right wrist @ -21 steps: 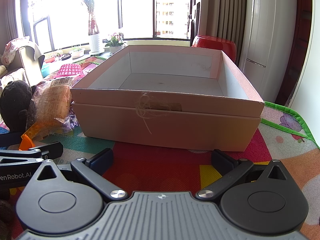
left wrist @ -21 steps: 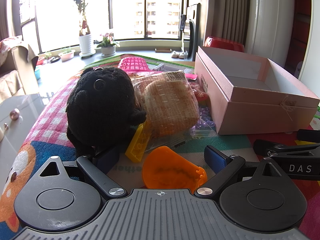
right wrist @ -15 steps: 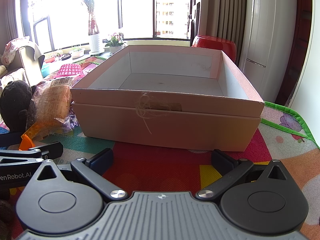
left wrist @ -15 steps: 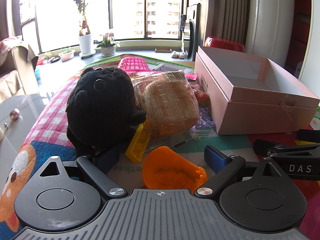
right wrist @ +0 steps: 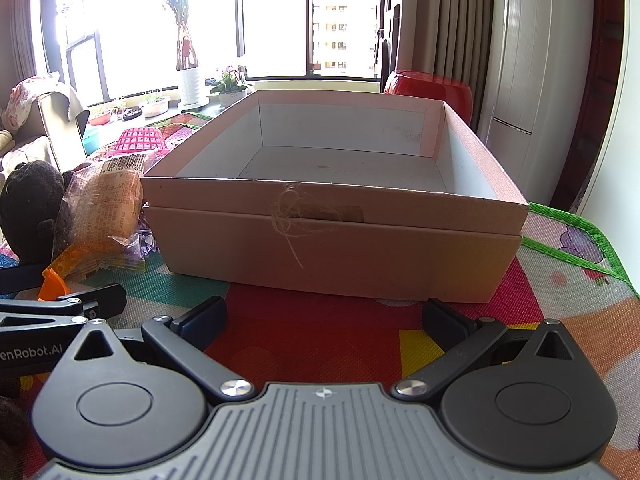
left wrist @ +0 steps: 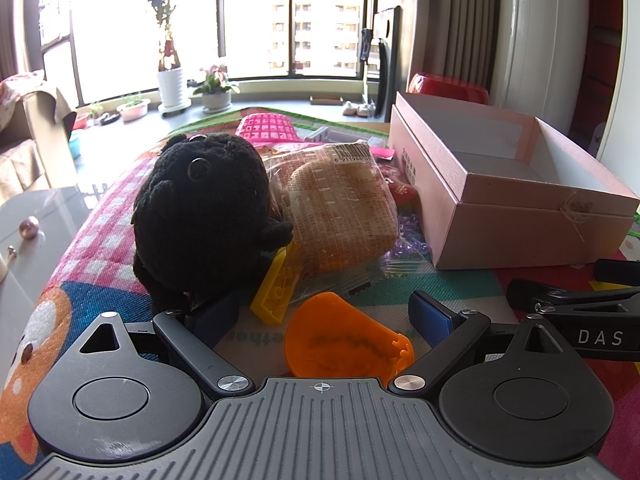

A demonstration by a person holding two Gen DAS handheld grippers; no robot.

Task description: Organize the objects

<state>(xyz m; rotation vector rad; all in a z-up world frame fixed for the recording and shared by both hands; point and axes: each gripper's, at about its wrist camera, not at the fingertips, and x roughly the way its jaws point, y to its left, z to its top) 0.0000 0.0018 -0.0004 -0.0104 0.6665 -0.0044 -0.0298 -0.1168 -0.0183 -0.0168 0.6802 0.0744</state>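
Observation:
An open pink cardboard box stands empty on the play mat; it also shows in the left wrist view. Left of it lie a black plush toy, a bagged bread pack, a yellow brick and an orange plastic scoop. My left gripper is open, low over the mat, with the scoop between its fingers but not gripped. My right gripper is open and empty just in front of the box.
A pink basket lies behind the toys. The colourful play mat covers the surface. A grey cabinet top is at the left. A red stool stands behind the box. The other gripper shows at the right.

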